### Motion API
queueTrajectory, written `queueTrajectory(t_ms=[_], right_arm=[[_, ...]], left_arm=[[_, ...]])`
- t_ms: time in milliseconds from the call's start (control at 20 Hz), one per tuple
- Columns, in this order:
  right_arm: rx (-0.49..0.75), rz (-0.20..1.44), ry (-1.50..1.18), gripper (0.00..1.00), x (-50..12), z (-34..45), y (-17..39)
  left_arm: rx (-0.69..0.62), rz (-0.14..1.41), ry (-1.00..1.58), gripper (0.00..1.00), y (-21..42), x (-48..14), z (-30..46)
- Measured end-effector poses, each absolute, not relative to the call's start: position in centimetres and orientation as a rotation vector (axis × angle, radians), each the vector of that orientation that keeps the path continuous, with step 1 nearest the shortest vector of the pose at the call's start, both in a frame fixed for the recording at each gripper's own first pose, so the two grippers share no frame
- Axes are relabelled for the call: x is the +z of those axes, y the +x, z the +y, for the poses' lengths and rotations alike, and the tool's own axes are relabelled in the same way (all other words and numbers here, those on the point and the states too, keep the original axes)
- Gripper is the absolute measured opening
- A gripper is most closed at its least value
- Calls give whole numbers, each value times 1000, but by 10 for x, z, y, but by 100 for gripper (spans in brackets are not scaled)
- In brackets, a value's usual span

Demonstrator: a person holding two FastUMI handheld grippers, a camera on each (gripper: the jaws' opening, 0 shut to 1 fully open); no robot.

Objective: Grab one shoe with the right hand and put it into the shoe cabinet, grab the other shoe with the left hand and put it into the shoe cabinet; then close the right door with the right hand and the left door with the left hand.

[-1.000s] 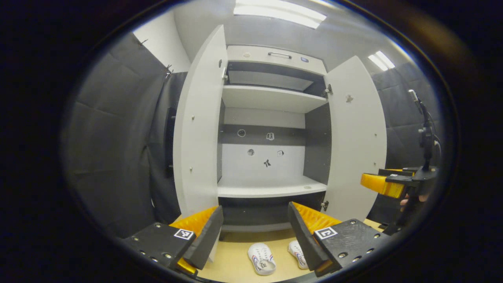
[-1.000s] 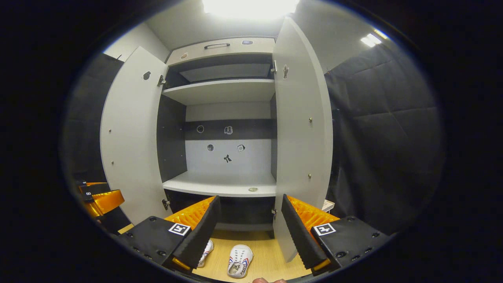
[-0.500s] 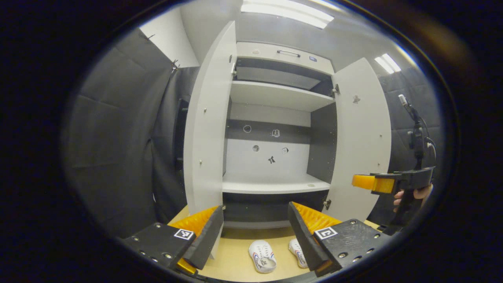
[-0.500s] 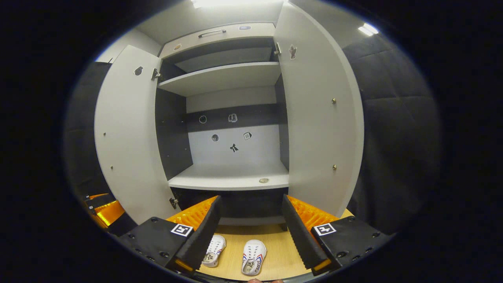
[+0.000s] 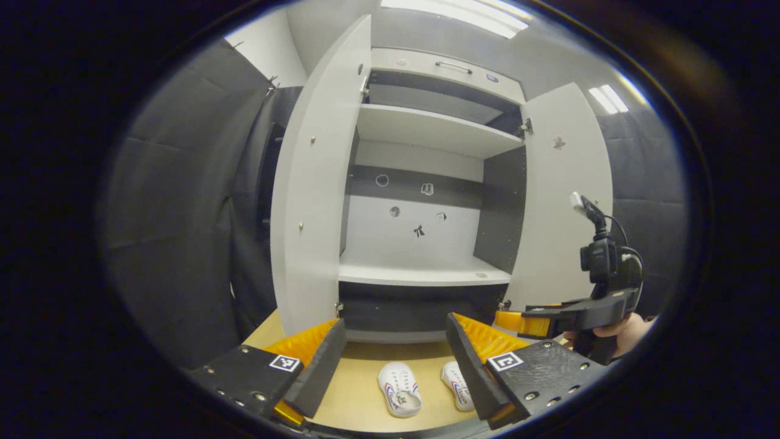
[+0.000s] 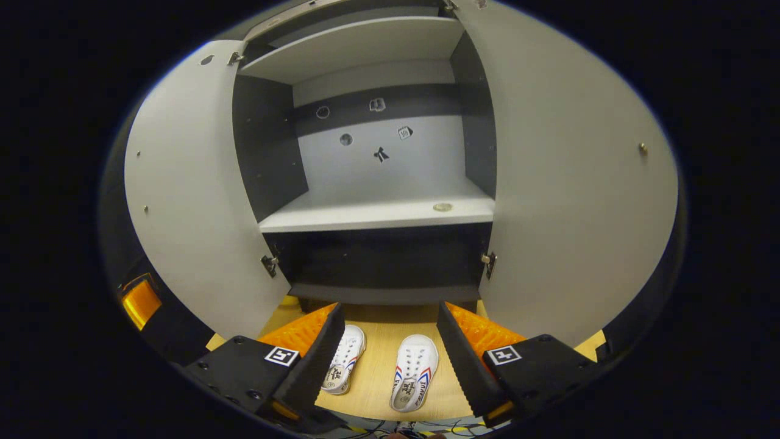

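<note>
While both shoes are lying on the floor at the bottom of each view, the right gripper [image 6: 387, 356] is hanging spread above the right shoe [image 6: 415, 379]; the left gripper [image 5: 396, 360] is spread too. Cabinet doors [image 6: 573, 183] are standing open, so every step is remaining.

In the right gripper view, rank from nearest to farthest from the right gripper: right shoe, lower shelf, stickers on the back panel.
From the right gripper, nearest first:
1. Right shoe, on the floor between the fingers.
2. Lower shelf, ahead inside the cabinet.
3. Stickers, on the back panel.
</note>
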State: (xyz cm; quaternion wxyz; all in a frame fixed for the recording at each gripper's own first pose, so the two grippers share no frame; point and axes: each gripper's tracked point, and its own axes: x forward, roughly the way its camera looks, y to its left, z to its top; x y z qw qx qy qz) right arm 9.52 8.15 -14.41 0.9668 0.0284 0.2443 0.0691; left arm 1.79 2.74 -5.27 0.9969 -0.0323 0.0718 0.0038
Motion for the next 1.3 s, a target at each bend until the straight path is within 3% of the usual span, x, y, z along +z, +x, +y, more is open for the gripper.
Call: queueTrajectory(t_ms=[100, 250, 300, 450, 700, 750, 850, 900, 950, 1050, 1150, 1200, 1250, 1300], right_arm=[[166, 569, 49, 93, -178, 89, 98], [186, 680, 67, 96, -229, 100, 101], [191, 719, 74, 92, -248, 101, 101], [207, 831, 80, 96, -299, 102, 101], [199, 927, 58, 93, -359, 102, 106], [184, 936, 47, 93, -369, 100, 109], [160, 955, 23, 93, -391, 98, 113], [146, 971, -3, 93, -401, 93, 114], [151, 980, -18, 97, -407, 93, 114], [145, 977, -75, 90, -416, 93, 116], [101, 966, -139, 77, -420, 88, 119], [75, 968, -170, 65, -423, 84, 119], [58, 956, -204, 55, -421, 81, 120], [58, 954, -236, 45, -423, 78, 119]], left_arm=[[26, 173, -64, 95, 21, -63, 33], [39, 211, -73, 95, 26, -75, 35], [40, 226, -70, 95, 29, -78, 34], [40, 273, -55, 95, 35, -91, 28], [20, 339, -45, 95, 45, -112, 9], [12, 348, -42, 100, 46, -116, 5], [1, 368, -41, 100, 48, -123, 1], [0, 378, -41, 95, 50, -126, 0], [2, 386, -40, 100, 53, -129, 1], [12, 391, -40, 95, 60, -128, 4], [25, 387, -40, 95, 61, -126, 6], [33, 382, -40, 89, 65, -124, 9], [40, 377, -40, 100, 72, -124, 13], [46, 374, -40, 95, 76, -122, 14]])
